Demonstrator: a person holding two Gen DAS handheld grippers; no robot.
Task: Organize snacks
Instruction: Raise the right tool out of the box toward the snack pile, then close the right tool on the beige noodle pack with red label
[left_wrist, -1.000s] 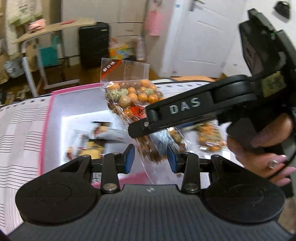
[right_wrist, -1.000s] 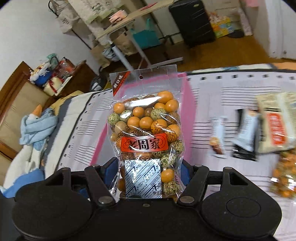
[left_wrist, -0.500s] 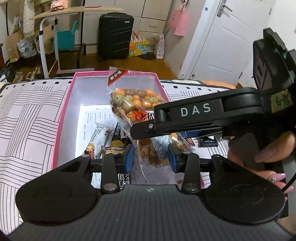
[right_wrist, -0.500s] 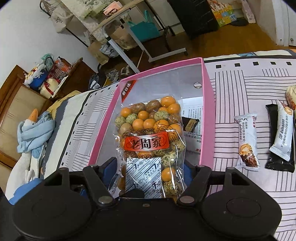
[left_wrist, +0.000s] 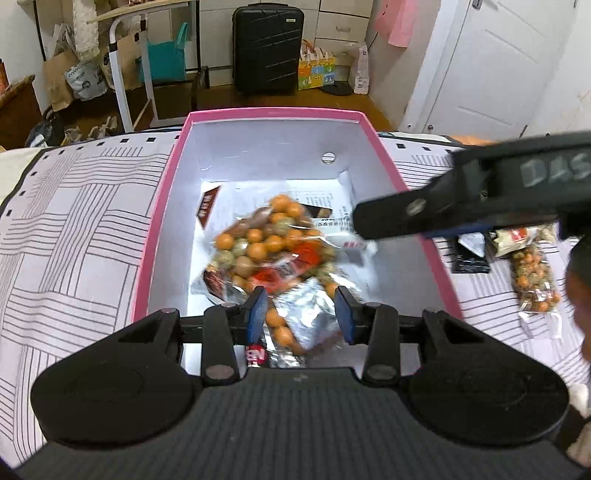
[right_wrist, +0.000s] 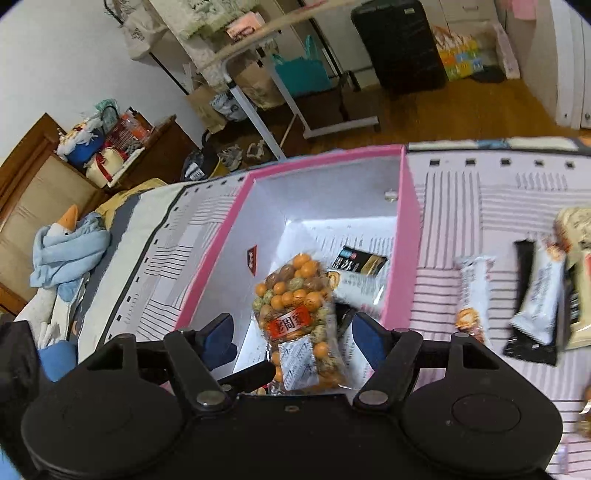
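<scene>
A clear bag of orange and green coated nuts lies loose inside the pink box, on top of other snack packets; it also shows in the right wrist view. My right gripper is open above the box, with the bag free between and below its fingers. Its arm crosses the left wrist view at the right. My left gripper is open and empty over the box's near end.
Snack bars and a second nut bag lie on the striped cloth right of the box. A white wrapped bar lies in the box. A suitcase, a folding table and a door stand behind.
My right gripper carried the nut bag over the pink box, opened and let it drop inside. It has since drawn back to the right. My left gripper has opened wider.
</scene>
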